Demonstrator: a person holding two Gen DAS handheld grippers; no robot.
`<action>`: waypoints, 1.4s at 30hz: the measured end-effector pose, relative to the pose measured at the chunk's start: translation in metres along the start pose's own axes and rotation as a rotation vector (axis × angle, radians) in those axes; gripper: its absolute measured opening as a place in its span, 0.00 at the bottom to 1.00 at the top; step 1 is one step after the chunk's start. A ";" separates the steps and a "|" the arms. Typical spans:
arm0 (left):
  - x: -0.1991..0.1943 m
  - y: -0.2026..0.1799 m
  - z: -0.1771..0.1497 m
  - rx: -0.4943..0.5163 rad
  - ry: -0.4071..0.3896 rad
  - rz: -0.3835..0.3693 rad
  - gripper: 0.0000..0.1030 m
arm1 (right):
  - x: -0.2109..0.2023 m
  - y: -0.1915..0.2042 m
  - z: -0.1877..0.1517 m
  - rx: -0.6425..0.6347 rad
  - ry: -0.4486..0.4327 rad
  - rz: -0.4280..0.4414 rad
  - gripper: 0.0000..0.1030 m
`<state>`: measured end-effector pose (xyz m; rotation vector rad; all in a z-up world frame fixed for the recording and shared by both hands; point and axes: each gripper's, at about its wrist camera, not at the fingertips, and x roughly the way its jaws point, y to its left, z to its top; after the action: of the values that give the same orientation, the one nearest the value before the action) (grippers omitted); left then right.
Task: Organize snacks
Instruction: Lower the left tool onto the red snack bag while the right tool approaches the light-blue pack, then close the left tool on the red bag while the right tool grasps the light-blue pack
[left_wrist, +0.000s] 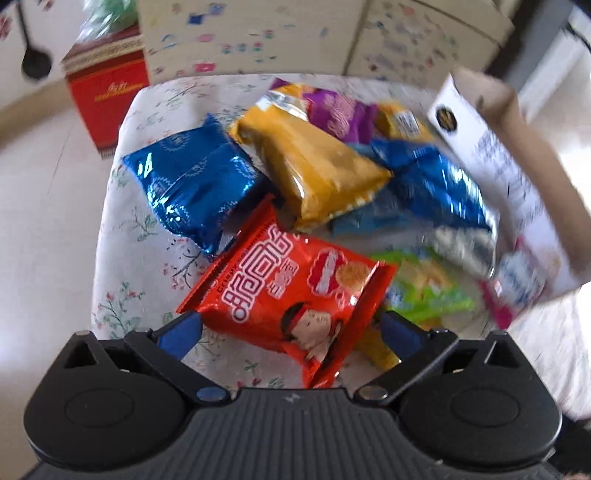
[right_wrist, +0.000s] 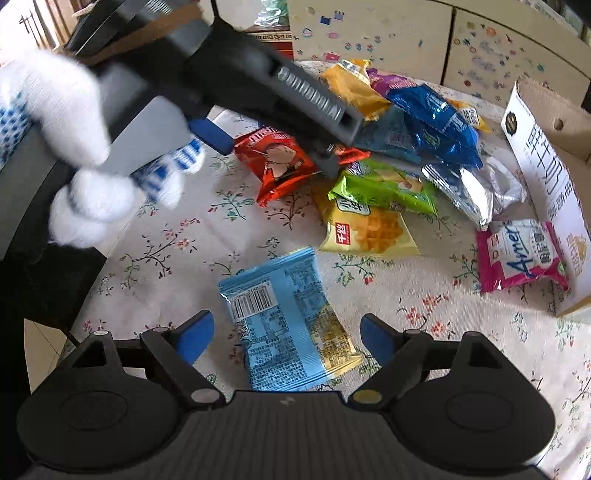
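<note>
A pile of snack packets lies on a floral tablecloth (right_wrist: 177, 251). My left gripper (left_wrist: 290, 325) is open, its blue fingers on either side of a red crispy-noodle packet (left_wrist: 291, 291); the same packet shows in the right wrist view (right_wrist: 275, 164) under the left gripper's body (right_wrist: 266, 92). My right gripper (right_wrist: 286, 338) is open around a light blue packet (right_wrist: 288, 325) lying barcode side up. Behind lie shiny blue packets (left_wrist: 188, 181), an orange-yellow packet (left_wrist: 310, 166), a purple one (left_wrist: 338, 114), a green one (right_wrist: 384, 186), a yellow waffle packet (right_wrist: 369, 230) and a pink packet (right_wrist: 517, 254).
An open white cardboard box (right_wrist: 543, 173) stands at the table's right side, next to the pink packet. A red box (left_wrist: 107, 92) sits on the floor beyond the table's far left corner. A cabinet with stickers (left_wrist: 258, 37) stands behind. A white-gloved hand (right_wrist: 74, 147) holds the left gripper.
</note>
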<state>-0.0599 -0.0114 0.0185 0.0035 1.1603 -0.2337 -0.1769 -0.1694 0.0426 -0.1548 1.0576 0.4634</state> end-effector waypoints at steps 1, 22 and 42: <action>-0.001 -0.001 -0.001 0.028 -0.007 0.012 0.99 | 0.001 -0.001 0.000 0.006 0.002 0.000 0.88; 0.025 0.002 -0.008 0.181 -0.061 0.041 1.00 | 0.019 0.001 0.001 0.012 0.021 -0.087 0.79; -0.003 -0.009 -0.027 0.269 -0.098 -0.026 0.66 | 0.012 -0.009 0.001 0.084 0.005 -0.081 0.65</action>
<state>-0.0870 -0.0168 0.0111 0.2117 1.0248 -0.4076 -0.1675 -0.1739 0.0320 -0.1240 1.0699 0.3451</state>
